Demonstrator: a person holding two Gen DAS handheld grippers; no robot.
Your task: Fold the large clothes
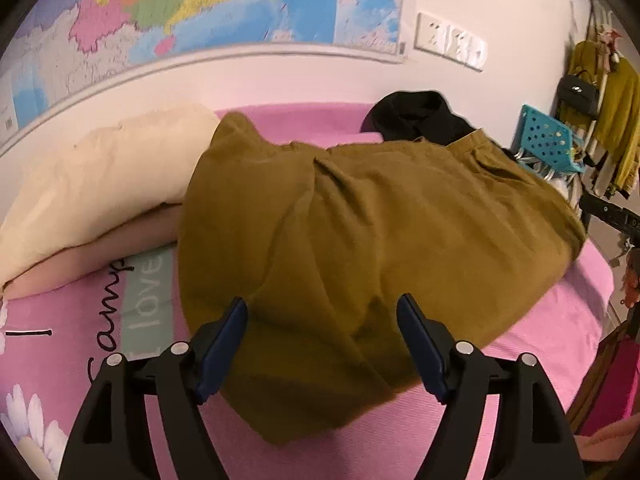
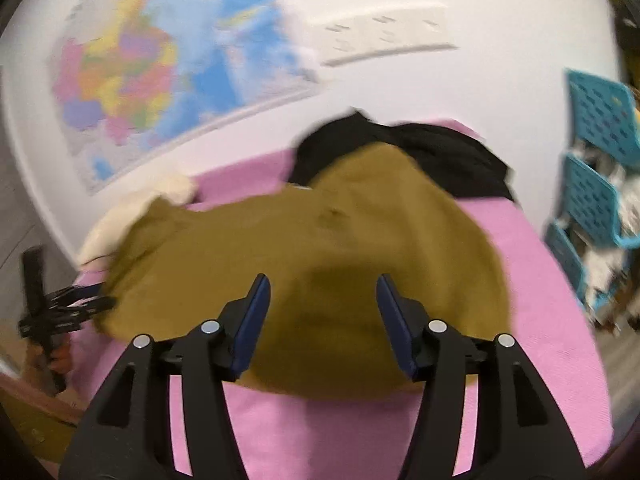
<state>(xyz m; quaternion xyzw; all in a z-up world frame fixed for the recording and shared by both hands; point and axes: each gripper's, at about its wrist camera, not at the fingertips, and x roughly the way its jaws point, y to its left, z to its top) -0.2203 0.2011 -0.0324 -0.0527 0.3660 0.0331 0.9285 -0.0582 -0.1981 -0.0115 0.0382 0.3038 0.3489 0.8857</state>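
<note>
A pink bedspread [image 1: 540, 344] covers the bed and carries everything else. Behind the bed, on the white wall, hangs a large coloured map [image 1: 200, 8], and to the right of the map sits a white socket strip [image 1: 450, 40].

The mustard-brown garment [image 1: 360, 232] lies spread over the middle of the bedspread, loosely creased, one edge reaching toward the near side of the bed. Its far left corner laps onto a cream pillow [image 1: 100, 184] that rests at the left end of the bed against the wall. A black garment [image 1: 416, 116] is bunched at the far side of the bed, just behind the mustard-brown garment and partly under its far edge. Off the right end of the bed stand turquoise perforated baskets [image 2: 600, 152], and beyond them yellow-green clothes [image 1: 616, 120] hang on a rack.

The left gripper [image 1: 322, 340] hangs over the near edge of the mustard-brown garment, fingers spread wide, nothing pinched between them. The right gripper [image 2: 323, 316], in a blurred view, also hangs above the same cloth, fingers apart and gripping nothing.
</note>
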